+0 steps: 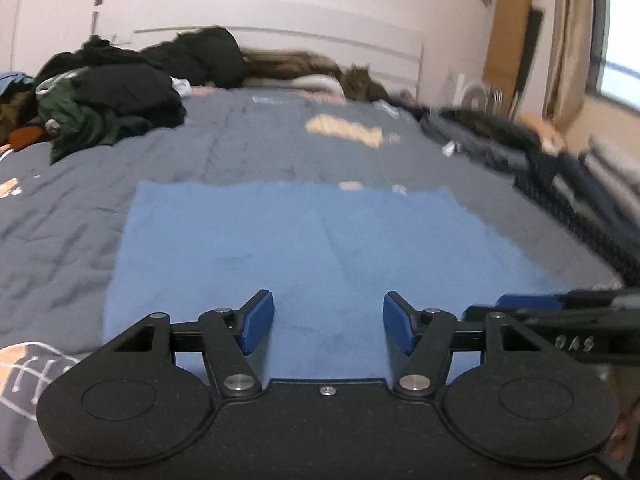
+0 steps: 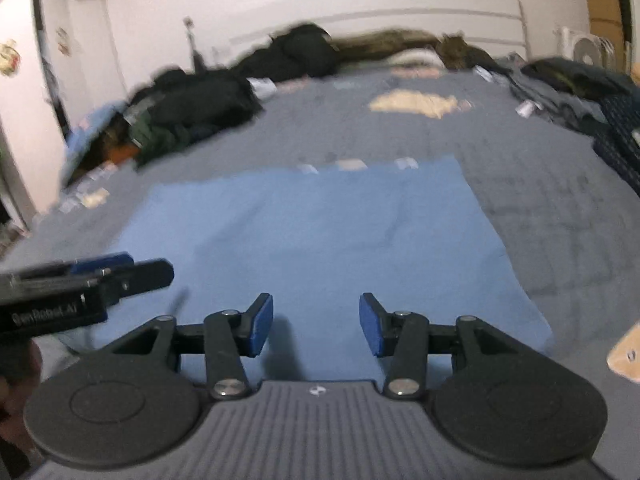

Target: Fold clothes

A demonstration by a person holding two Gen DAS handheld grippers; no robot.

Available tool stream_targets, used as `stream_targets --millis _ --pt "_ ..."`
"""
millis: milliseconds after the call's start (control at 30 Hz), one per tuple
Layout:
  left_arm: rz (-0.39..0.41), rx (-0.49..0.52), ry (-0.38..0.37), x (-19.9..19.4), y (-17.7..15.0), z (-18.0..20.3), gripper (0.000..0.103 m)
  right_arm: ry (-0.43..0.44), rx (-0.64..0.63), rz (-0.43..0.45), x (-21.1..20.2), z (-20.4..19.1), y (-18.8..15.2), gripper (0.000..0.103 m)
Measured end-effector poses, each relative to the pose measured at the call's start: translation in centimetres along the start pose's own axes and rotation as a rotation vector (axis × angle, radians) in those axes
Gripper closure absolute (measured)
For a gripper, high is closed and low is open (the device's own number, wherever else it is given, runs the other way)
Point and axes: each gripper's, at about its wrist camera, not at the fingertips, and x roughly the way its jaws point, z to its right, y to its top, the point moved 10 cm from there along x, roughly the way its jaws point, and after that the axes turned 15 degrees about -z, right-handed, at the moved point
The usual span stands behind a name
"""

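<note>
My left fingers (image 1: 328, 326) and right fingers (image 2: 316, 324) hang half open, empty, above the blue cloth (image 1: 304, 248); I should pinch its near edge evenly.

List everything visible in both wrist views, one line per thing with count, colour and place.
flat light-blue cloth garment: one, light blue, spread on the bed ahead of both grippers
grey-blue quilted bedspread: one, grey-blue with pale printed patches, covering the bed
heap of dark unfolded clothes: one heap, black and dark green, far left of the bed
row of dark clothes: one row, dark navy and grey, along the bed's right side
white cabinet: one, white, left of the bed
beige curtain: one, beige, far right by the window
left gripper: one, black with blue pads, jaws open over the cloth's near edge
right gripper: one, black with blue pads, jaws open over the cloth
</note>
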Motion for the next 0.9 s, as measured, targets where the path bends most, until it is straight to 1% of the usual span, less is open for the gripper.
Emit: stream_targets --millis 67,167,200,233,267,333,433,467,533,633,700,733,800,833,900 --pt "-0.019 0.016 0.058 1.0 -0.8 -1.2 0.041 -0.060 0.037 -0.011 0.3 1.9 -0.2 0.056" --pt "-0.024 -0.026 0.150 0.9 -1.5 -4.2 0.041 -0.148 0.095 -0.018 0.5 4.8 -0.3 0.056" --pt "-0.024 -0.041 0.199 0.7 -1.6 -5.3 0.041 -0.173 0.111 -0.019 0.3 5.8 -0.3 0.057" --pt "-0.024 -0.052 0.238 0.6 -1.5 -6.4 0.041 -0.187 0.118 -0.020 0.3 6.4 -0.4 0.057" --pt "-0.021 -0.070 0.257 0.5 -1.1 -7.4 0.044 -0.193 0.121 -0.017 0.2 6.8 -0.3 0.057" --pt "0.002 -0.128 0.242 -0.2 -0.4 -8.8 0.047 -0.226 0.134 -0.011 0.0 7.5 -0.2 0.057" --pt "0.062 -0.138 0.176 -1.8 1.7 -8.0 0.046 -0.220 0.149 0.004 -0.9 7.3 0.3 0.057" --pt "0.079 -0.123 0.147 -2.1 2.4 -7.2 0.045 -0.211 0.153 0.021 -1.4 7.2 0.6 0.057" --pt "0.080 -0.079 0.097 -1.7 3.4 -4.9 0.045 -0.151 0.149 0.075 -2.5 6.1 1.4 0.056" --pt "0.043 -0.039 0.050 0.3 3.9 -2.0 0.045 -0.063 0.087 0.091 -2.3 3.5 1.6 0.056" --pt "-0.009 -0.040 0.044 2.5 3.6 -1.2 0.045 -0.018 0.037 0.083 -1.7 1.7 1.3 0.056" --pt "-0.032 -0.032 0.062 3.4 3.3 -1.1 0.045 -0.027 0.016 0.061 -1.0 1.5 0.9 0.056" --pt "-0.052 -0.022 0.110 4.6 2.7 -2.0 0.043 -0.067 -0.018 0.010 0.4 1.7 -0.1 0.056" --pt "-0.055 -0.033 0.115 4.7 2.5 -2.6 0.043 -0.090 -0.019 -0.006 0.8 2.2 -0.4 0.056" --pt "-0.050 -0.062 0.172 4.2 2.3 -4.4 0.043 -0.131 0.015 -0.016 1.1 4.2 -0.5 0.056"
